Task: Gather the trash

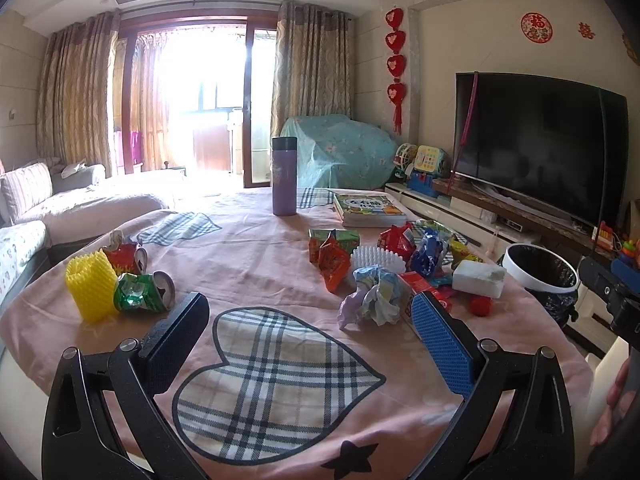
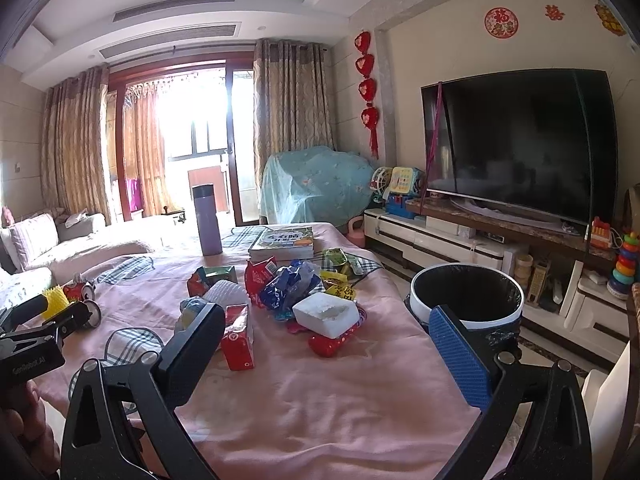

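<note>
While both grippers' jaws gape empty, yellow foam net (image 1: 91,286) plain leftward, trash bin (image 2: 468,294) fully rightward.

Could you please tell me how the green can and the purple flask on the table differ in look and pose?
The green can is crushed and dented, while the purple flask keeps its smooth, straight shape. The green can lies on its side with its silver top showing; the purple flask stands upright under a dark cap. The green can sits near the left gripper, beside a yellow foam sleeve; the purple flask stands alone at the far end. Both rest on the pink tablecloth.
</note>
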